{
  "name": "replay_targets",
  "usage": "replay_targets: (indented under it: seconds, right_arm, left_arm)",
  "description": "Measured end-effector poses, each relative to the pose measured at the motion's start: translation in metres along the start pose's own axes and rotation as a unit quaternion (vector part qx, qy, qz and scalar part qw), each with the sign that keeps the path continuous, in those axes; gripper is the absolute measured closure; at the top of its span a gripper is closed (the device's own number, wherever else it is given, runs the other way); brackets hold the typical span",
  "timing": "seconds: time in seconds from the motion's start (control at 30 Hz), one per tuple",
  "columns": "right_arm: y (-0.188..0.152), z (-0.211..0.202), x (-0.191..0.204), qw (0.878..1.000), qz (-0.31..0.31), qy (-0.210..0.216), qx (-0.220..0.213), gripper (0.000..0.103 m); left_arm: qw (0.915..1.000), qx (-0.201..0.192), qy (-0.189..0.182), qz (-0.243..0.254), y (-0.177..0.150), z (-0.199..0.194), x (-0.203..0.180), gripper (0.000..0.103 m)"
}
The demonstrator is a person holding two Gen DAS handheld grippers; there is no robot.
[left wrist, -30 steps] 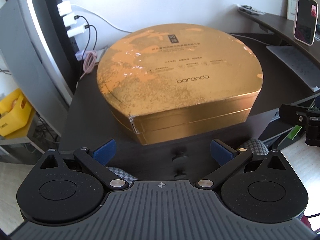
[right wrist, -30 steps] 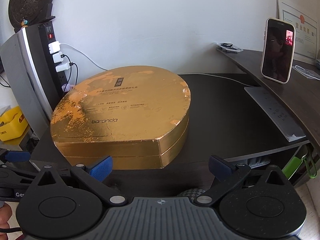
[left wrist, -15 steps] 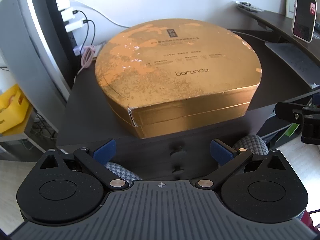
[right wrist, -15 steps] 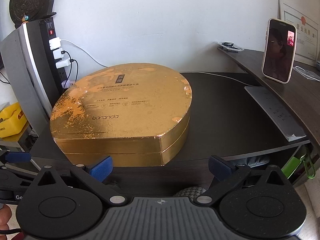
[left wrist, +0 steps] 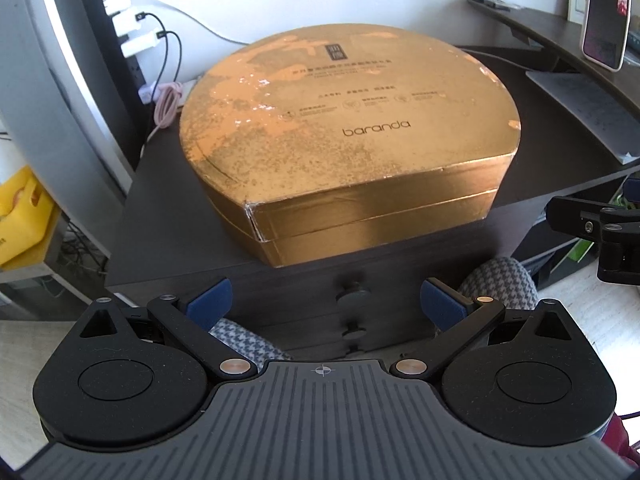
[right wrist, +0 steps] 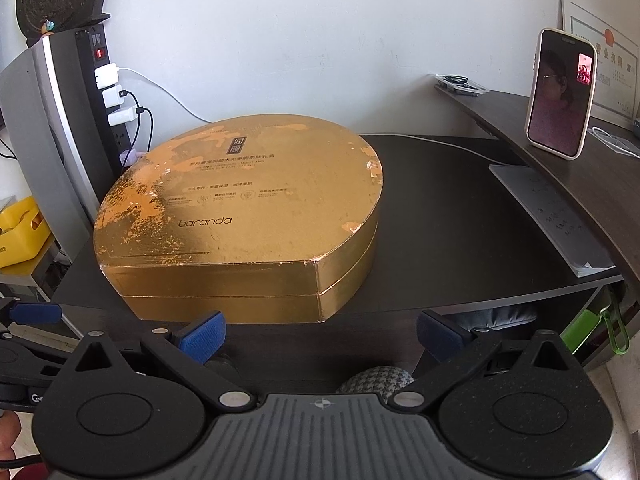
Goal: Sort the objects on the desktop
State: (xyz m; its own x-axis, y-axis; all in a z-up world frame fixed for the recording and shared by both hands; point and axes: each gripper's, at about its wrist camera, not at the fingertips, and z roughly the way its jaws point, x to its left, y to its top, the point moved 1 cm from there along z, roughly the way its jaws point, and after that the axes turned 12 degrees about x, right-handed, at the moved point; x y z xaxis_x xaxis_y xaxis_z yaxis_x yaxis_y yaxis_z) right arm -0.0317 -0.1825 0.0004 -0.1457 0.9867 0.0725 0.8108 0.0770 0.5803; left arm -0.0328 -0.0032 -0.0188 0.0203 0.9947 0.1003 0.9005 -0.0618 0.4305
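A large gold gift box (left wrist: pixel 352 132) (right wrist: pixel 248 208) with "baranda" printed on its lid lies shut on the dark cabinet top (left wrist: pixel 160 208) (right wrist: pixel 448 232). My left gripper (left wrist: pixel 326 304) hangs in front of the cabinet, below the box's near corner, open with nothing between its blue pads. My right gripper (right wrist: pixel 320 332) is also open and empty, level with the box's front wall and a little short of it. The right gripper's tip (left wrist: pixel 592 224) shows at the right edge of the left wrist view, and the left gripper's blue pad (right wrist: pixel 36 314) at the left edge of the right wrist view.
A phone (right wrist: pixel 560 94) stands propped on the higher desk at the right, beside a grey notepad (right wrist: pixel 548 216). A power strip with chargers (right wrist: pixel 114 96) and a grey computer case (right wrist: pixel 36 120) rise at the left. A yellow crate (left wrist: pixel 20 216) sits low left. Cabinet drawer knobs (left wrist: pixel 352 292) face me.
Both grippers have drawn back and risen slightly, so the box sits a little farther away and more from above. Both stay open.
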Motion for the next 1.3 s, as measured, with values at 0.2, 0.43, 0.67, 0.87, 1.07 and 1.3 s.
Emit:
replay_targets:
  seconds: [0.2, 0.43, 0.67, 0.87, 1.07, 1.3]
  right_arm:
    - [0.000, 0.004, -0.001, 1.000, -0.001, 0.000, 0.006, 0.001]
    - [0.001, 0.008, -0.001, 1.000, -0.003, 0.001, 0.012, 0.001]
    - [0.000, 0.011, -0.003, 1.000, -0.005, 0.001, 0.016, 0.001]
    - [0.000, 0.012, -0.003, 1.000, -0.007, 0.001, 0.018, 0.001]
    - [0.000, 0.012, -0.004, 1.000, -0.007, 0.002, 0.018, 0.001]
    - [0.000, 0.012, -0.004, 1.000, -0.007, 0.003, 0.018, 0.001]
  left_arm:
    - [0.9999, 0.007, -0.007, -0.003, 0.001, 0.004, 0.000, 0.000]
    - [0.9999, 0.008, -0.008, -0.008, 0.002, 0.006, 0.001, 0.000]
    - [0.9999, 0.011, -0.011, -0.002, 0.002, 0.008, 0.000, 0.000]
    - [0.9999, 0.011, -0.012, -0.001, 0.002, 0.009, 0.001, 0.000]
    - [0.9998, 0.013, -0.015, -0.003, 0.002, 0.009, 0.001, 0.000]
    - [0.9998, 0.012, -0.014, 0.000, 0.002, 0.009, 0.000, 0.000]
